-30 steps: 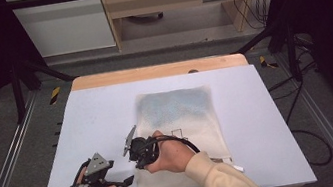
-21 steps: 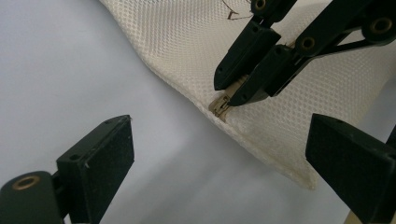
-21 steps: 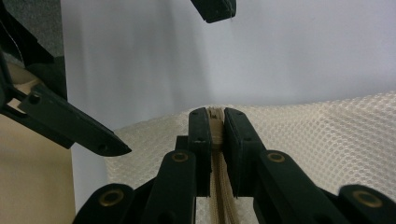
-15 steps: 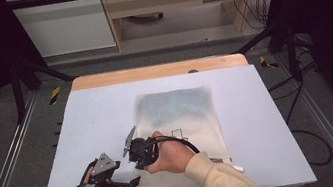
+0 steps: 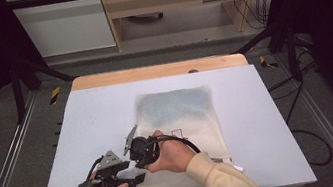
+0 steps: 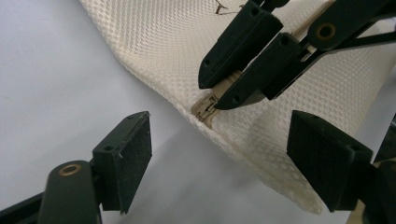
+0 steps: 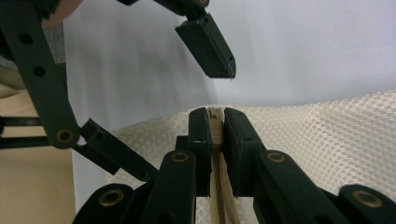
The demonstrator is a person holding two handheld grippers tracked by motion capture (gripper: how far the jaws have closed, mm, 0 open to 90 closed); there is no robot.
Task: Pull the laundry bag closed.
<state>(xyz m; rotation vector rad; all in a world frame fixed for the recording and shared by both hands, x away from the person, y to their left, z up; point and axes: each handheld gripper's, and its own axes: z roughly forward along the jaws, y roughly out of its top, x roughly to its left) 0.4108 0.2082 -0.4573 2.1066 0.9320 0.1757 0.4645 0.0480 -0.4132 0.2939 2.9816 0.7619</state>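
Lying near the front edge of the counter (image 5: 270, 122), a cream mesh bag (image 5: 178, 117) is spread flat, its near-left corner lifted. Its beige zipper pull (image 6: 205, 106) is pinched between the closed jaws of the right gripper (image 7: 214, 122). The left gripper (image 6: 219, 158) is held just beside it, jaws spread wide, nothing touched. Black frame legs and cables are seen beyond the counter's far corners.
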